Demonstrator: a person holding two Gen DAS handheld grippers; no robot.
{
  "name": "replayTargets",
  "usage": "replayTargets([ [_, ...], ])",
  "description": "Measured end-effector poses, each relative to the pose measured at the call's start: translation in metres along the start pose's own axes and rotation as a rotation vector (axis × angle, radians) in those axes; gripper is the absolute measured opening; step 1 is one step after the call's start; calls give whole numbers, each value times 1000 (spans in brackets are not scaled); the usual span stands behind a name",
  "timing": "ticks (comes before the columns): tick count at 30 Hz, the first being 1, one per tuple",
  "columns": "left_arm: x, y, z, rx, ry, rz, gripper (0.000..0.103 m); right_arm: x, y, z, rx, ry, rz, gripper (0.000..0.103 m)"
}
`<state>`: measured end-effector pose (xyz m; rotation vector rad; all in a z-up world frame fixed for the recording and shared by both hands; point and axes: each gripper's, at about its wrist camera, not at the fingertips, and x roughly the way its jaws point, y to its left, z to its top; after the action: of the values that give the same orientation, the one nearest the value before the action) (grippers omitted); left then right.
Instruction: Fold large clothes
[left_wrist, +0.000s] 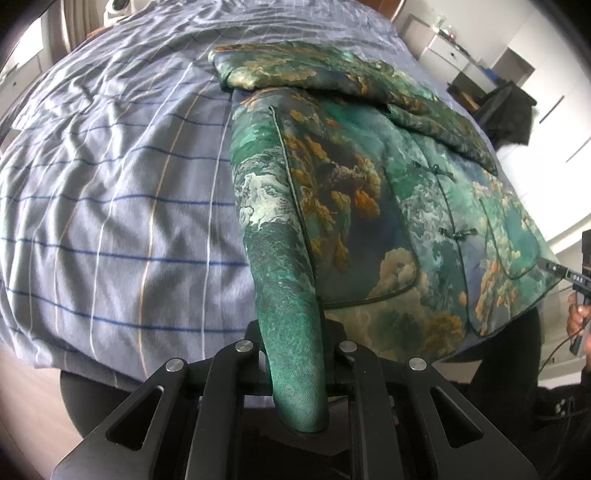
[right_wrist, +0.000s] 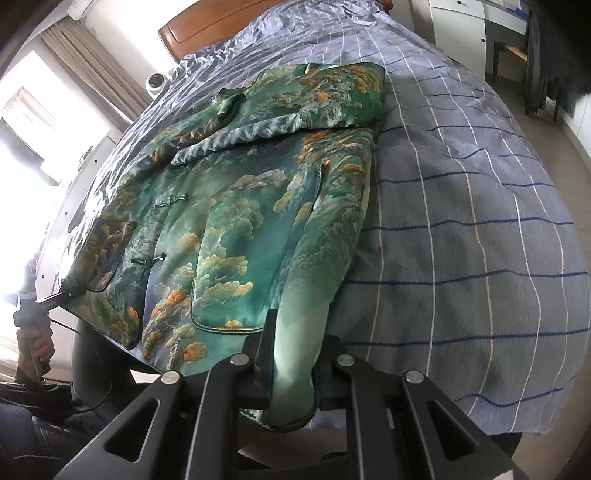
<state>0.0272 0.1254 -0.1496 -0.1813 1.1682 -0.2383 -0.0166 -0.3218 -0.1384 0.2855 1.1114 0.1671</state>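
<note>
Both hand-held grippers, left (left_wrist: 295, 354) and right (right_wrist: 291, 354), clamped on jacket (left_wrist: 369, 206) hem corners; length stretching away up the bed (left_wrist: 110, 184).

Both views are lit by daylight. In the right wrist view the window (right_wrist: 26, 162) at the left is blown out to white, and a sheen is thrown across the jacket (right_wrist: 229, 206). Strong fisheye bending is seen on the striped bedsheet (left_wrist: 110, 206), and the corners are darkened by vignetting. Near gripper parts are left in shadow.
</note>
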Motion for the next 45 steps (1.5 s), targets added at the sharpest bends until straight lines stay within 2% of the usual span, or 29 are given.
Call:
replayTargets([
  [5, 0, 4, -2, 4, 30, -9, 11, 1, -3, 1, -4, 29, 12, 15],
  [14, -12, 8, -1, 18, 105, -34, 11, -3, -10, 9, -34, 139, 46, 14],
  [17, -33, 11, 6, 15, 116, -86, 11, -12, -13, 22, -7, 172, 123, 14],
  [20, -61, 19, 26, -11, 71, -150, 11, -28, -18, 45, 19, 168, 210, 13],
  [23, -82, 28, 71, -54, -8, -216, 11, -44, -29, 82, 49, 103, 265, 13],
  [26, -84, 32, 135, -99, -59, -245, 11, -51, -44, 140, 77, 1, 327, 13],
  [30, -57, 32, 224, -139, -93, -210, 12, -27, -57, 241, 68, -106, 330, 13],
  [31, -43, 33, 253, -146, -102, -190, 12, -18, -60, 261, 69, -118, 329, 13],
  [34, -1, 33, 307, -160, -102, -123, 12, 24, -70, 325, 97, -126, 295, 13],
  [37, 44, 40, 338, -203, -78, -90, 12, 66, -87, 369, 168, -104, 264, 13],
  [39, 65, 47, 337, -224, -76, -85, 13, 99, -100, 385, 227, -77, 242, 13],
  [43, 103, 59, 352, -269, -65, -93, 22, 145, -126, 400, 334, -42, 248, 13],
  [45, 104, 61, 346, -283, -58, -113, 27, 158, -136, 403, 391, -48, 278, 13],
])
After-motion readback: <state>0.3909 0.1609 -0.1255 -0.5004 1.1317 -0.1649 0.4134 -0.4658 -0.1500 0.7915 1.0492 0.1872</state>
